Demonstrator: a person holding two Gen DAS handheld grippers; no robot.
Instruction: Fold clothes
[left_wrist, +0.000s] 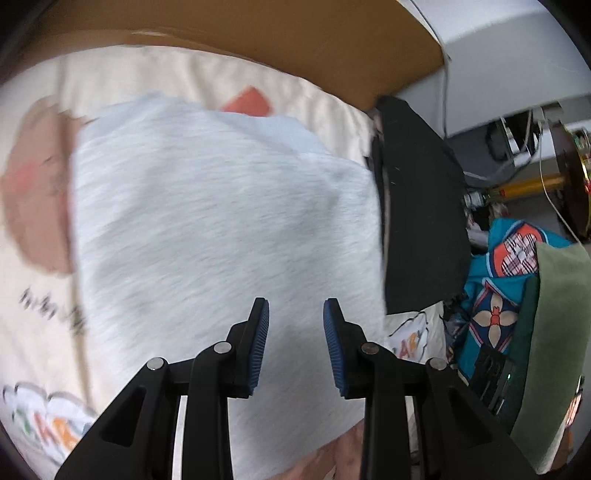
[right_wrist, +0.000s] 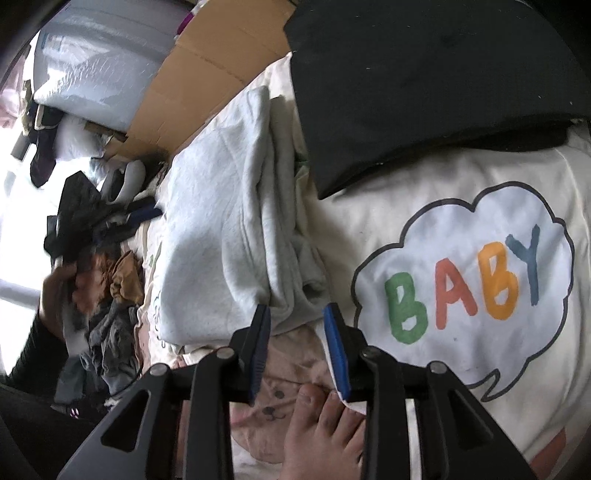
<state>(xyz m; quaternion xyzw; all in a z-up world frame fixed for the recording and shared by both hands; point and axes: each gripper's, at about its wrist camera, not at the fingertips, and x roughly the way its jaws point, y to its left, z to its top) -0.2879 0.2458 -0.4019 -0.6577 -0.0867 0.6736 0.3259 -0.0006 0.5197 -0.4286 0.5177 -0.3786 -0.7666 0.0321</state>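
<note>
A light grey garment (left_wrist: 221, 221) lies folded flat on a cream blanket (left_wrist: 37, 295). My left gripper (left_wrist: 295, 332) hovers over its near part, open, with nothing between the blue pads. In the right wrist view the same grey garment (right_wrist: 221, 229) shows as a stack of folds with its near corner just beyond my right gripper (right_wrist: 297, 332). That gripper is open and its pads press on nothing. A folded black garment (right_wrist: 424, 92) lies beside the grey one, and it also shows at the grey garment's right edge (left_wrist: 421, 221).
The blanket has a "BABY" cloud print (right_wrist: 461, 277). Flat cardboard (right_wrist: 207, 74) lies behind it. A heap of loose clothes (right_wrist: 99, 295) sits at the left, with a blurred hand (right_wrist: 55, 291) in it. A bare foot (right_wrist: 321, 424) rests under my right gripper. Teal patterned cloth (left_wrist: 498, 295) lies at right.
</note>
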